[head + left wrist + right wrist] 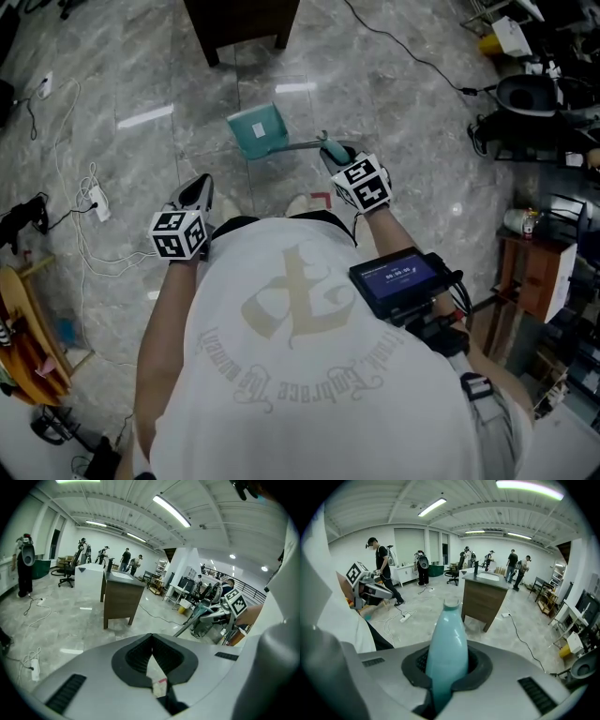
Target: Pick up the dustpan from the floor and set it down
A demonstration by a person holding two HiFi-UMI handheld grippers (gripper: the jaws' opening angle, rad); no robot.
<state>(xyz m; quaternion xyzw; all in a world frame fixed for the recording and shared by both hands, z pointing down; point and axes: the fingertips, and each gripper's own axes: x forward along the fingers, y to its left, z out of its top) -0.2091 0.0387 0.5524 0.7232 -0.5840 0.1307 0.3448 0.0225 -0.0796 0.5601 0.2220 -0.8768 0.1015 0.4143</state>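
Item: teal plastic dustpan [258, 130] on a long grey handle. The pan end is far from me, seemingly clear of the grey marble floor [131, 75] and near the dark wooden cabinet [242, 21].
My right tool [336, 156]: clamped on the teal handle grip [447, 653].
My left tool [199, 190]: closed, empty.
Handling, as I judge it: light, stiff, smooth plastic; pan-heavy, so it may swing. I would hold the grip firmly.

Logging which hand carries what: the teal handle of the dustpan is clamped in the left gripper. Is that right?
Not quite. The teal handle of the dustpan is clamped in the right gripper, not the left. The right gripper view shows the handle between its jaws, while the left gripper is shut on nothing.
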